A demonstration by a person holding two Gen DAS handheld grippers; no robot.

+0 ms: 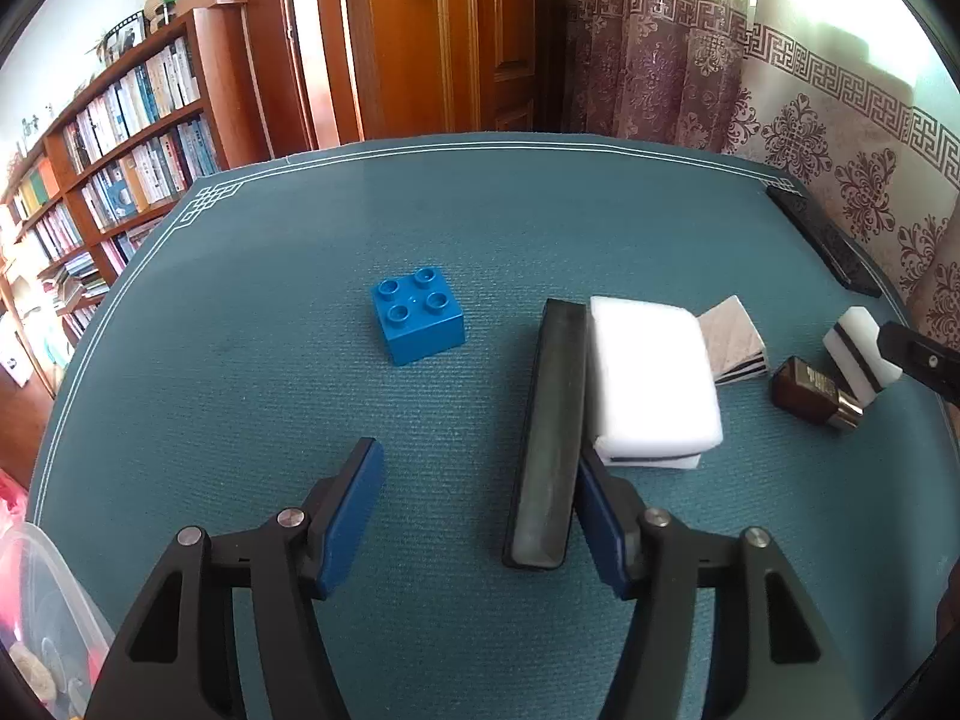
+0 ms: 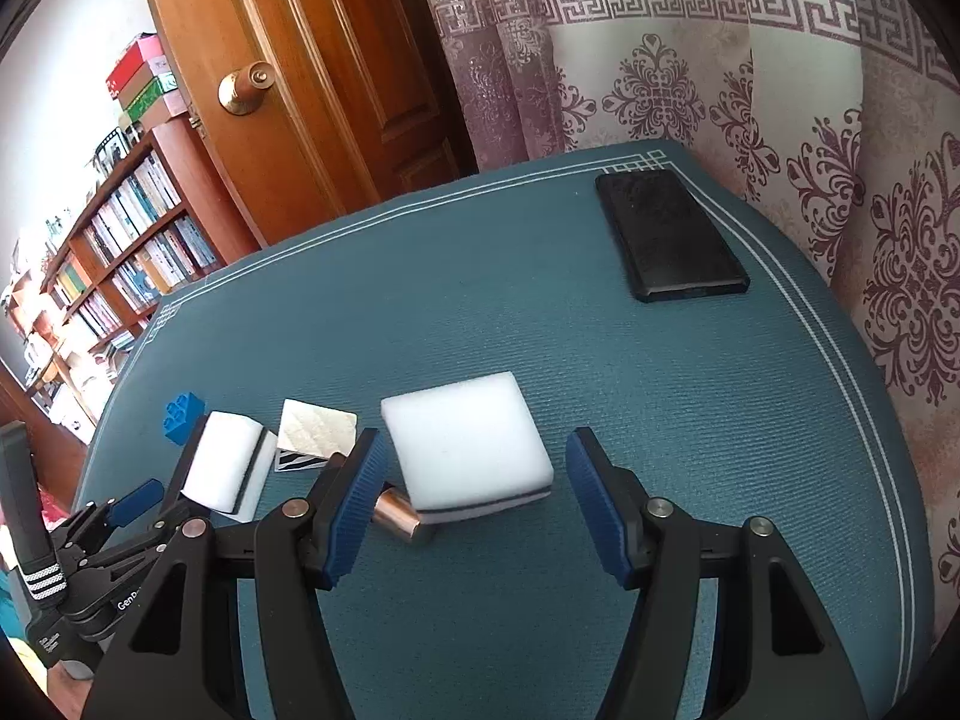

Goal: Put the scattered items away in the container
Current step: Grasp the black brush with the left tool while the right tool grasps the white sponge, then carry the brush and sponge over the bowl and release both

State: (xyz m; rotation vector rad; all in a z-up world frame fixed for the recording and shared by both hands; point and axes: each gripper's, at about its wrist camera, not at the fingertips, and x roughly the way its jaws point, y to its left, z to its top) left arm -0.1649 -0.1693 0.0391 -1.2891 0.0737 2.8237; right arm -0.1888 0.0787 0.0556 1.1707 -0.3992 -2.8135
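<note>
A white sponge (image 2: pixel 465 441) lies on the teal mat (image 2: pixel 600 330) between the right gripper (image 2: pixel 477 501)'s spread fingers, untouched, with a small brown bottle (image 2: pixel 399 516) just beside it. The left gripper (image 1: pixel 480 510) is also spread wide, a dark bar (image 1: pixel 549 426) between its fingers. A blue brick (image 1: pixel 418 321) sits farther off; a clear container (image 1: pixel 42 618) is at the mat's left edge.

Between the left gripper's (image 1: pixel 480 516) spread fingers the mat (image 1: pixel 270 312) lies bare, with open room ahead up to the blue brick (image 1: pixel 418 321). Its right finger is crowded: a dark bar (image 1: pixel 549 432) lies just beside it, with a white sponge (image 1: pixel 651 378) against the bar's far side. The right gripper (image 2: pixel 477 501) has a second sponge (image 2: pixel 465 441) between its fingers and a brown bottle (image 2: pixel 399 516) by the left one. Beyond, the mat is free up to the phone (image 2: pixel 669 234).
</note>
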